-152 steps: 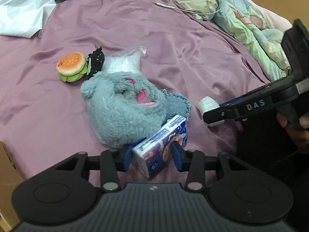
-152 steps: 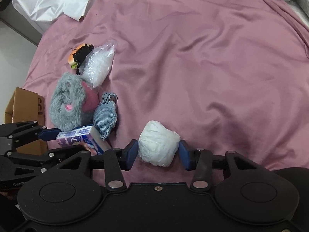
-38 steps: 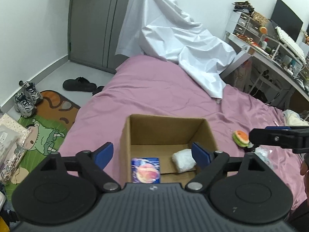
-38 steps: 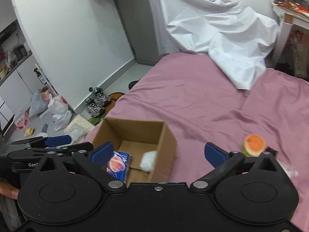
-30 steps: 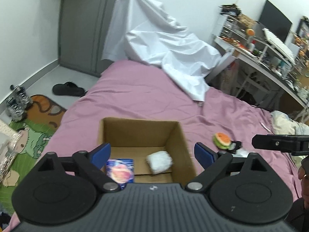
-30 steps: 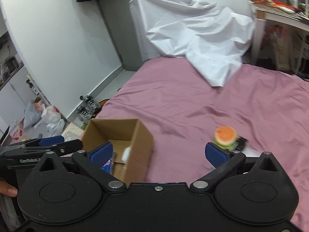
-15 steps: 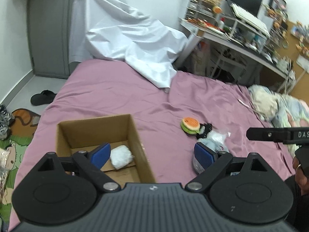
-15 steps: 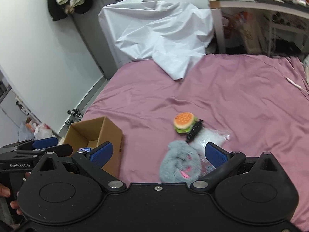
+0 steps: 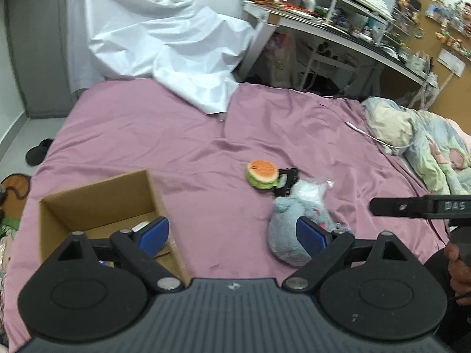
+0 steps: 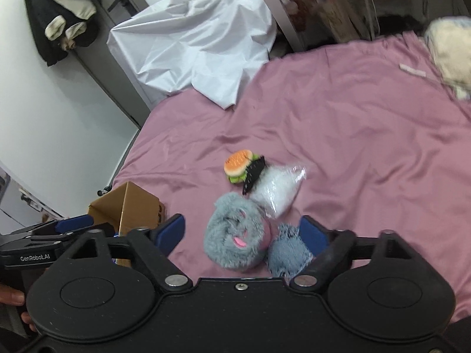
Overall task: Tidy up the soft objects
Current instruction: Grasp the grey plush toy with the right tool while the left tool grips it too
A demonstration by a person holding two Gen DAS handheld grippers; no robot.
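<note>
A grey plush toy (image 9: 287, 232) (image 10: 235, 232) lies on the purple bed sheet (image 9: 182, 147). Beside it lie a burger plush (image 9: 261, 173) (image 10: 239, 165), a black item (image 10: 253, 176), a clear bag of white filling (image 10: 276, 188) and a blue-grey fuzzy piece (image 10: 288, 254). An open cardboard box (image 9: 97, 206) (image 10: 126, 206) stands at the left. My left gripper (image 9: 232, 232) is open and empty, above the sheet between box and plush. My right gripper (image 10: 243, 231) is open and empty, over the grey plush.
A white sheet (image 9: 159, 47) is heaped at the bed's far end. A crumpled floral blanket (image 9: 426, 144) and a white cable (image 9: 365, 133) lie at the right. A desk with clutter (image 9: 338, 20) stands behind. The bed's left edge drops to the floor (image 9: 17, 129).
Both grippers, earlier shut on the tissue pack and the white bundle, released them in the box. Both have since swung right from the box toward the plush pile, open.
</note>
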